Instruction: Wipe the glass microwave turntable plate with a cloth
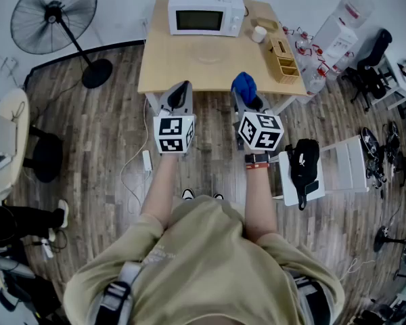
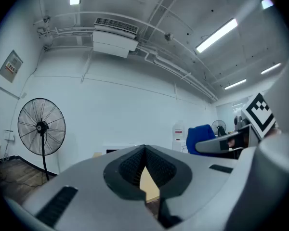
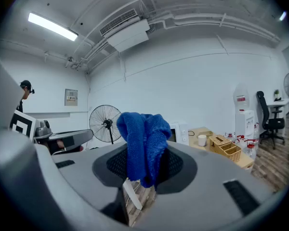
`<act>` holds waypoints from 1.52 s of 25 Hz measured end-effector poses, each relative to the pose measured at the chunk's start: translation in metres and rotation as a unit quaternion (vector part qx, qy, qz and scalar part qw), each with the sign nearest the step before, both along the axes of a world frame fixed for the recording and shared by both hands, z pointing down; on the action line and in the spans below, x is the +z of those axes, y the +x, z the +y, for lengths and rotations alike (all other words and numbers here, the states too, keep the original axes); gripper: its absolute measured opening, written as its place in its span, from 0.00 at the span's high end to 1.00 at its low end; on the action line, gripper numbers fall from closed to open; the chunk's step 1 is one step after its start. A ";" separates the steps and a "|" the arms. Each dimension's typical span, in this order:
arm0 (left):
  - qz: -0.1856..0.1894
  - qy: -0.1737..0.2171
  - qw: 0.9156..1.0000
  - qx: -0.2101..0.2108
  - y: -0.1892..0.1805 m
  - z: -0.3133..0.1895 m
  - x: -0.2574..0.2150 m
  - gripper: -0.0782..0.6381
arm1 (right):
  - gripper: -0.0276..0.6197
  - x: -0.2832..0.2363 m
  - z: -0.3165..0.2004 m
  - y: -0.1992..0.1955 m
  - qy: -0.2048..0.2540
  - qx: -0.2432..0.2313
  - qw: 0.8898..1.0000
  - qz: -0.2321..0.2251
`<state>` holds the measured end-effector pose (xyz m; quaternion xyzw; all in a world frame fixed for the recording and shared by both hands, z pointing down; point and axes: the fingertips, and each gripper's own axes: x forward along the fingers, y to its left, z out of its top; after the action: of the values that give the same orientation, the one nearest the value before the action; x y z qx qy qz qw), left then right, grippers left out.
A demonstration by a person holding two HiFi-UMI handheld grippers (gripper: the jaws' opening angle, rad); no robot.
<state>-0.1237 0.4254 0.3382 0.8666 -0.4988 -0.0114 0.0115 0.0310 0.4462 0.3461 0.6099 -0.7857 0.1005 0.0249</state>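
The right gripper [image 3: 144,163] is closed on a blue cloth [image 3: 143,134], which bunches up above its 2 jaws and hangs down between them. The left gripper [image 2: 144,150] has its 2 jaws pressed together at the tips, with nothing held between them. In the head view both grippers are held side by side at the near edge of a wooden table [image 1: 164,70], the left one just beside the right. The glass turntable plate [image 1: 208,54] lies flat on the table's middle, showing only faintly, in front of a white microwave [image 1: 204,11] that stands at the far edge with its door shut. To the right of the microwave stand a white cup [image 1: 258,34] and a wooden organizer box [image 1: 284,59]. A black standing fan [image 1: 54,15] stands on the wood floor left of the table.
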 end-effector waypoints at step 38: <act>0.016 -0.027 0.999 0.023 -0.043 -0.084 0.048 0.87 | 0.71 0.048 -0.105 -0.072 -0.066 -0.041 0.995 -0.057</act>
<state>-0.1665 0.3416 0.3858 0.8768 -0.4788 -0.0116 0.0427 -0.0411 0.3410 0.3943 0.5674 -0.8018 0.1857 0.0240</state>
